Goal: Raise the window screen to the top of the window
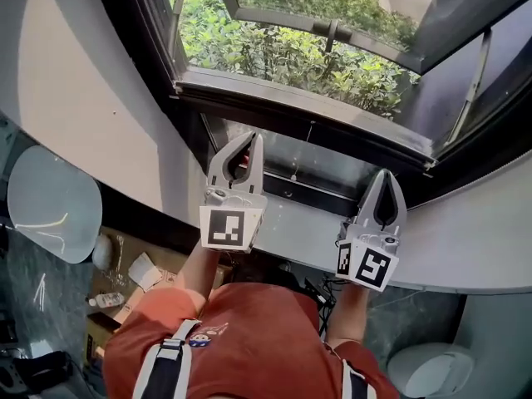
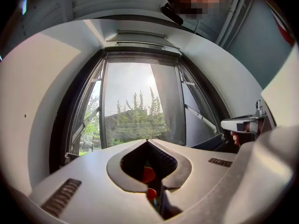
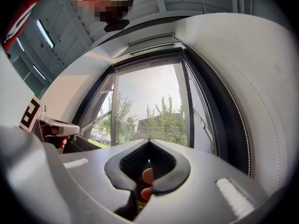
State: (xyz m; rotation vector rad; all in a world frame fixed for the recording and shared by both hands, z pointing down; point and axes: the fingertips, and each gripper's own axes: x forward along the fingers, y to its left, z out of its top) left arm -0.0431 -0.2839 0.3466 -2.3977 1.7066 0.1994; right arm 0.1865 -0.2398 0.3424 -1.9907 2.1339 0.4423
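L hand-held gripper (image 1: 253, 138): jaws pressed together, nothing betw. them. R hand-held gripper (image 1: 385, 174): same, jaws tight shut and empty. In each gripper view only the person's fingers show through the gap behind the pads. Both are held side by side but apart over the sill (image 1: 474, 248), tips pointing at the window (image 1: 154, 40). L is nearer its left side, R toward its right corner. Can't tell if either tip touches anything.

Screen (image 1: 291, 91): mesh too fine to make out. What looks like its pale bottom bar runs across the bottom of the opening, just beyond the tips, w/ a thin cord (image 1: 301, 152) hanging from it. So it sits low, not at the top.

Sash (image 1: 332, 25) is swung outward, w/ shrubs (image 1: 274, 56) below it outside. Gripper views show a tall opening w/ trees and sky. Red shirt (image 1: 249, 339) is at the frame's bottom, and a box (image 1: 108, 306) of clutter is on the floor at lower left.
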